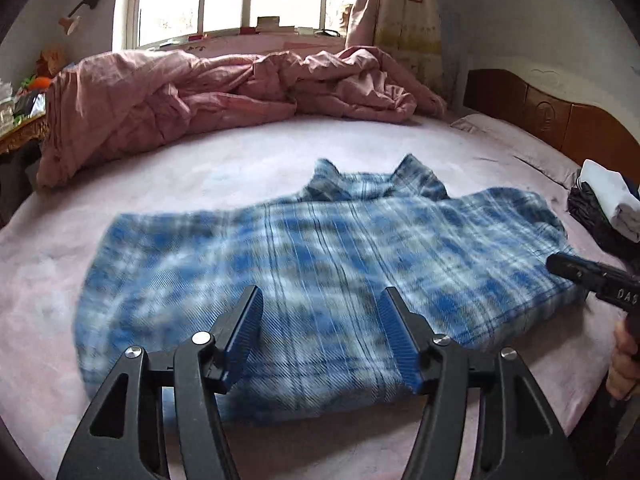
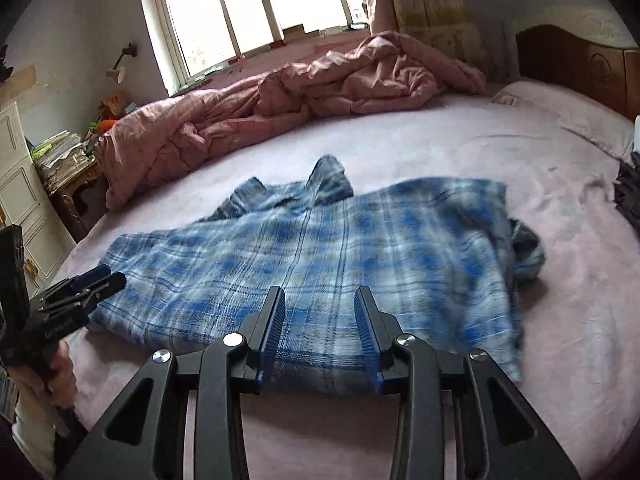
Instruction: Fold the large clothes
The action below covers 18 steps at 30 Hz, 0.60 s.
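A blue plaid shirt (image 1: 320, 248) lies flat on the pink bed sheet (image 1: 200, 184), collar at the far side and its sides folded inward. My left gripper (image 1: 322, 296) hovers over the shirt's near hem, jaws open, nothing between the pads. The right gripper (image 1: 560, 266) pokes in at the shirt's right edge, with a hand below it. In the right wrist view the shirt (image 2: 320, 248) lies the same way, a sleeve bunched at its right side. My right gripper (image 2: 318, 294) stands open above the near hem. The left gripper (image 2: 114, 276) shows at the shirt's left corner.
A crumpled pink duvet (image 1: 208, 88) is heaped along the far side under the window. A wooden headboard (image 1: 560, 120) and a pillow (image 2: 560, 108) are at the right. Folded clothes (image 1: 612, 208) are stacked at the bed's right edge. A cluttered nightstand (image 2: 68, 168) stands at the left.
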Available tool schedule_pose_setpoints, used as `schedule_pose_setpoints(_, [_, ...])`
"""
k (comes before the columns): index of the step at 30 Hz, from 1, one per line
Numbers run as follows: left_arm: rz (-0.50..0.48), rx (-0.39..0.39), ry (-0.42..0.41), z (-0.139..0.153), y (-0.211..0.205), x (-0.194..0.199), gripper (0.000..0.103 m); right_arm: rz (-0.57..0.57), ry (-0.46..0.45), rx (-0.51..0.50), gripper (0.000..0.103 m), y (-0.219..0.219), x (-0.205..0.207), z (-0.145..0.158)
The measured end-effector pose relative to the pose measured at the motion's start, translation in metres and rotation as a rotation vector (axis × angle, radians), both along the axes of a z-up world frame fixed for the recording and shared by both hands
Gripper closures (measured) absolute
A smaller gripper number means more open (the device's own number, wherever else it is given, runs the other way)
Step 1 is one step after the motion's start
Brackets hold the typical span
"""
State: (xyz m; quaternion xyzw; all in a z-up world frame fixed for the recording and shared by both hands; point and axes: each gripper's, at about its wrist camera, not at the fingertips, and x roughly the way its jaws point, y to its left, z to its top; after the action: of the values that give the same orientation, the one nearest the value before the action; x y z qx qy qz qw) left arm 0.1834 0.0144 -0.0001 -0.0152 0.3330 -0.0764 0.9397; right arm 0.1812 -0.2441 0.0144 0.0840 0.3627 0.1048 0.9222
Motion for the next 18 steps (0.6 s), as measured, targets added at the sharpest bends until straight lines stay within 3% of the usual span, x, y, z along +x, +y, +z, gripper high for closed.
schedule_pose_setpoints(3, [0.053, -0.023, 0.04, -0.022, 0.002, -0.002, 0.043, -0.008, 0.065, -0.026, 0.065, 0.006, 0.001, -0.027])
schedule_pose_setpoints(8, [0.042, 0.056, 0.022, -0.03, -0.008, -0.011, 0.043, 0.016, 0.023, -0.149, 0.065, 0.019, -0.018, -0.031])
schedule_pose_setpoints(12, [0.048, 0.13, -0.017, -0.035, -0.019, -0.017, 0.039, 0.001, 0.003, -0.122, 0.065, 0.013, -0.023, -0.034])
schedule_pose_setpoints(18, [0.049, 0.109, -0.028, -0.033, -0.016, -0.018, 0.035, -0.012, -0.017, -0.138, 0.061, 0.015, -0.024, -0.034])
